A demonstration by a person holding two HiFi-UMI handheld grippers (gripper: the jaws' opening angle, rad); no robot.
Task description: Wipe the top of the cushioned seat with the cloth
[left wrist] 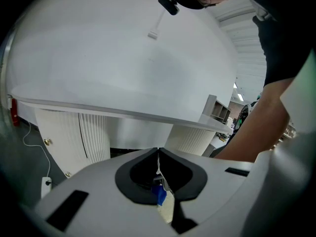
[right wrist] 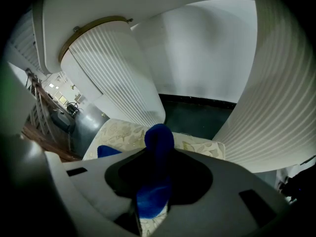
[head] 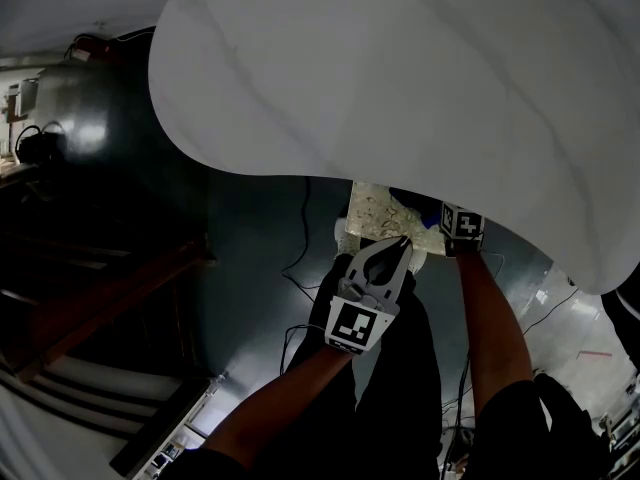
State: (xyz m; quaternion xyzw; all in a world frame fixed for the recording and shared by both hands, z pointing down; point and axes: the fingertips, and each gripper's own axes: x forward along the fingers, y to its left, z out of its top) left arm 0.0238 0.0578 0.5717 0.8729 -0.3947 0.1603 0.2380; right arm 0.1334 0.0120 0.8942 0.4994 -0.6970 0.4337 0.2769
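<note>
**Fingers shut on both grippers: right clamps the cloth, left grips nothing**

Right gripper has its two jaws pressed tight on the blue cloth. In the right gripper view one fold bulges up above the jaw tips at the frame's centre. More blue hangs in the slit lower down, and another corner lies at the lower left on the seat. Left gripper has its jaws closed, the dark pads meeting in a thin line with nothing between the tips. Through the gap below them, low in the left gripper view, a scrap of blue and a pale patch show.

The cushioned seat, cream with a leafy pattern, sits just under the edge of the big white tabletop, right of centre in the head view. The left gripper points up the frame with its tips at the seat's near edge. The left forearm rises to it from the lower left. The right forearm stretches straight up the frame on the right. Only the right gripper's marker cube shows there, beside the seat's right edge, with the jaws tucked under the tabletop.

In the right gripper view the seat lies across the middle, between two white ribbed pedestals, with dark floor behind it.
</note>
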